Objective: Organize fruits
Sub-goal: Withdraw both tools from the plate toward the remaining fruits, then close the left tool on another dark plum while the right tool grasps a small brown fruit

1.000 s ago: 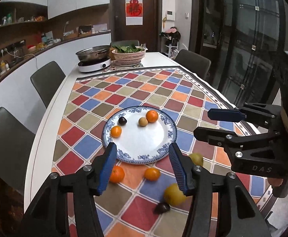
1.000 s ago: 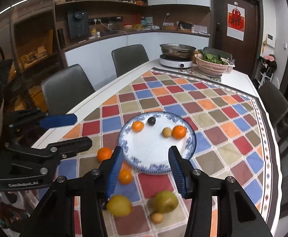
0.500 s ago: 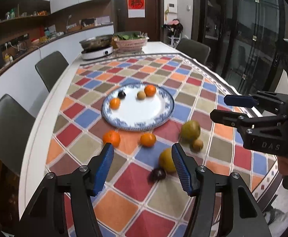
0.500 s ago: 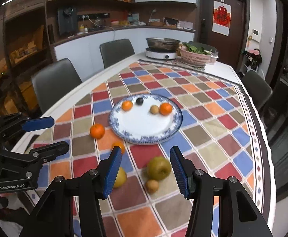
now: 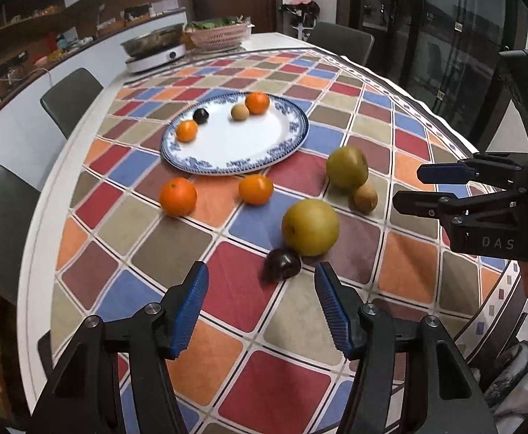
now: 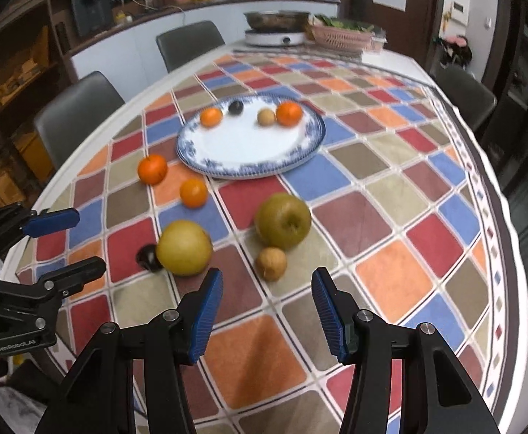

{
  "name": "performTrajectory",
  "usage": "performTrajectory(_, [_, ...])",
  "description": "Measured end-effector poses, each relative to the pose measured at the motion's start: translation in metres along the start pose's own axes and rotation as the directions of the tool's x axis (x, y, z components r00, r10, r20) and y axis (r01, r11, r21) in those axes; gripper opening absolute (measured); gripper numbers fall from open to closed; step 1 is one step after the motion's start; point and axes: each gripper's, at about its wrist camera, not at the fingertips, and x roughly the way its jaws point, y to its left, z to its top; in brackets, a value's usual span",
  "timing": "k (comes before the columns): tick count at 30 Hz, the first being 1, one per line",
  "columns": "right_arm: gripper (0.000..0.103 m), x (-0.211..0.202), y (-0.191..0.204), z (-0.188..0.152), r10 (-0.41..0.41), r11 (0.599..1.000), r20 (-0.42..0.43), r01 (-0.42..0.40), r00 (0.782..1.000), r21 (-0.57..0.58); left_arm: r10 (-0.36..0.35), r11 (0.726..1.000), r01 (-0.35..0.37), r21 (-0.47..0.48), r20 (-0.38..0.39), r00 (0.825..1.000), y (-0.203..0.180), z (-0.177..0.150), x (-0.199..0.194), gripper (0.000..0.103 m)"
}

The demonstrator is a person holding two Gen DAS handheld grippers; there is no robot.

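A blue-rimmed white plate [image 5: 235, 148] [image 6: 249, 148] holds two oranges, a dark plum and a small brown fruit. Loose on the checked cloth lie two oranges [image 5: 178, 196] [image 5: 256, 189], a green pear [image 5: 347, 167] [image 6: 282, 220], a yellow pear [image 5: 310, 227] [image 6: 183, 247], a small brown fruit [image 6: 271, 263] and a dark plum [image 5: 283, 264]. My left gripper [image 5: 261, 270] is open just short of the plum. My right gripper [image 6: 267, 276] [image 5: 408, 186] is open just short of the brown fruit. Neither holds anything.
A pan on a hotplate [image 5: 155, 49] and a basket of greens [image 5: 217, 32] stand at the table's far end. Grey chairs [image 5: 70, 97] line the left side, and another chair [image 5: 343, 41] stands far right. The table edge [image 5: 495, 289] curves close by on the right.
Both grippers have come down and closer to the loose fruits near the table's front. Their jaws stand slightly wider than a second ago. No fruit has moved.
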Motion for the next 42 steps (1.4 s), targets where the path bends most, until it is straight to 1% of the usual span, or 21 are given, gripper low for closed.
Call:
performTrajectory(8, [0.052, 0.021, -0.002, -0.005, -0.010, 1.000, -0.041, 0.010, 0.999, 0.000, -0.028, 1.000, 0.029, 0.013, -0.017, 0.999, 0.000, -0.007, 0.023, 0.060])
performTrajectory(13, [0.052, 0.031, -0.002, -0.005, -0.007, 1.000, -0.050, 0.007, 0.999, -0.011, -0.047, 0.998, 0.047, 0.034, -0.002, 0.999, -0.001, -0.011, 0.033, 0.060])
performTrajectory(17, [0.052, 0.038, -0.002, -0.004, -0.004, 1.000, -0.052, 0.003, 0.999, -0.018, -0.076, 0.997, 0.076, 0.026, 0.001, 0.997, 0.000, -0.012, 0.041, 0.059])
performTrajectory(20, [0.051, 0.042, -0.003, -0.002, 0.002, 1.000, -0.053, -0.003, 0.999, -0.015, -0.084, 0.996, 0.084, 0.018, -0.002, 0.996, 0.001, -0.011, 0.046, 0.055])
performTrajectory(22, [0.051, 0.046, -0.004, -0.001, 0.005, 1.000, -0.056, -0.005, 0.998, -0.011, -0.095, 0.995, 0.095, 0.010, -0.002, 0.996, 0.002, -0.010, 0.048, 0.050])
performTrajectory(23, [0.050, 0.047, -0.005, 0.000, 0.005, 1.000, -0.058, -0.006, 0.998, -0.008, -0.098, 0.995, 0.098, 0.009, -0.001, 0.995, 0.003, -0.009, 0.049, 0.049])
performTrajectory(24, [0.047, 0.049, -0.005, 0.000, 0.007, 1.000, -0.058, -0.007, 0.998, -0.007, -0.096, 0.995, 0.096, 0.010, 0.000, 0.995, 0.003, -0.009, 0.050, 0.048])
performTrajectory(25, [0.046, 0.051, -0.006, 0.001, 0.009, 1.000, -0.060, -0.010, 0.998, -0.007, -0.097, 0.995, 0.097, 0.007, 0.004, 0.995, 0.003, -0.009, 0.051, 0.044])
performTrajectory(27, [0.046, 0.054, -0.007, 0.001, 0.016, 1.000, -0.066, -0.016, 0.998, 0.000, -0.106, 0.994, 0.106, -0.002, 0.008, 0.994, 0.003, -0.009, 0.052, 0.039])
performTrajectory(29, [0.043, 0.056, -0.007, 0.002, 0.024, 1.000, -0.067, -0.024, 0.997, 0.004, -0.115, 0.993, 0.115, -0.005, 0.006, 0.993, 0.002, -0.008, 0.053, 0.038])
performTrajectory(30, [0.042, 0.057, -0.007, 0.002, 0.029, 1.000, -0.068, -0.029, 0.997, 0.005, -0.116, 0.993, 0.116, -0.006, 0.007, 0.993, 0.002, -0.009, 0.054, 0.036])
performTrajectory(33, [0.041, 0.060, -0.007, 0.003, 0.039, 0.999, -0.070, -0.038, 0.997, 0.009, -0.126, 0.992, 0.126, -0.008, 0.008, 0.992, 0.002, -0.009, 0.054, 0.031])
performTrajectory(38, [0.035, 0.065, -0.008, 0.003, 0.040, 0.999, -0.074, -0.039, 0.996, 0.014, -0.121, 0.993, 0.121, -0.008, 0.012, 0.993, 0.001, -0.010, 0.052, 0.031])
performTrajectory(39, [0.032, 0.066, -0.009, 0.002, 0.040, 0.999, -0.075, -0.039, 0.996, 0.015, -0.119, 0.993, 0.119, -0.007, 0.014, 0.993, 0.000, -0.010, 0.052, 0.031])
performTrajectory(42, [0.027, 0.065, -0.008, 0.002, 0.052, 0.999, -0.070, -0.052, 0.996, 0.005, -0.115, 0.993, 0.115, -0.012, 0.018, 0.993, 0.001, -0.011, 0.048, 0.030])
